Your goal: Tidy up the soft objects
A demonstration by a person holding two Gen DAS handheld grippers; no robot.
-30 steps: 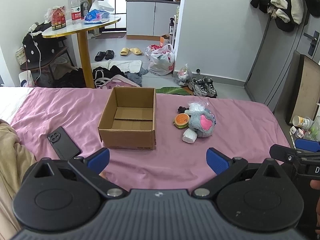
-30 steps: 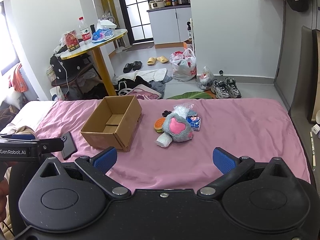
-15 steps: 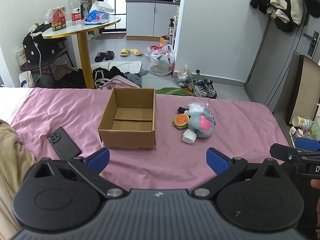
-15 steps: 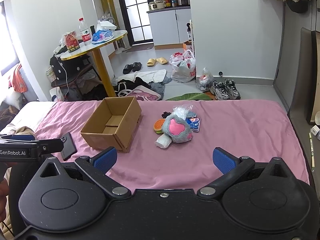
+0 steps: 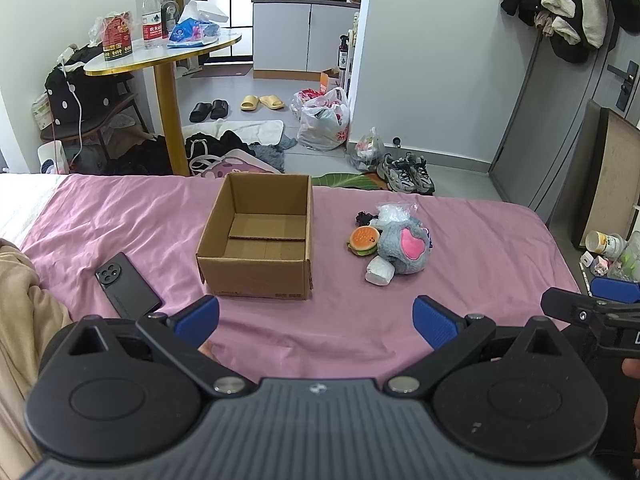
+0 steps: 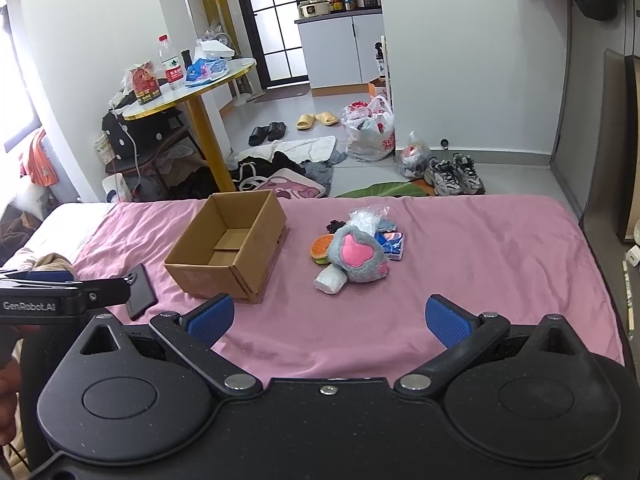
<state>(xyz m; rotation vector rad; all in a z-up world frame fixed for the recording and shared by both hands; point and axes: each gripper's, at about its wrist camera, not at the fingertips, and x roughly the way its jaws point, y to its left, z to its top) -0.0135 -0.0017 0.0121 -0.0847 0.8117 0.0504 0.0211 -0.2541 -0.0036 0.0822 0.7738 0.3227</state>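
Observation:
An open, empty cardboard box [image 5: 258, 240] [image 6: 230, 248] stands on the pink bed sheet [image 5: 480, 248]. To its right lies a small pile of soft items: a grey plush with a pink patch [image 5: 402, 244] [image 6: 356, 256], a burger toy [image 5: 362, 240] [image 6: 322, 248], a white roll [image 5: 378, 272] [image 6: 331, 280], a clear plastic bag [image 5: 390, 212] and a blue packet [image 6: 392, 242]. My left gripper [image 5: 316, 322] is open, low over the sheet in front of the box. My right gripper [image 6: 328, 320] is open too, short of the pile. Neither holds anything.
A black phone [image 5: 126, 290] lies on the sheet left of the box, beside a beige blanket [image 5: 24, 308]. Beyond the bed's far edge are a round yellow-legged table [image 5: 168, 56], clothes, bags and shoes [image 5: 406, 172] on the floor.
Both views have barely shifted; the right gripper edged slightly nearer the pile. Both grippers stayed open and nothing on the bed moved.

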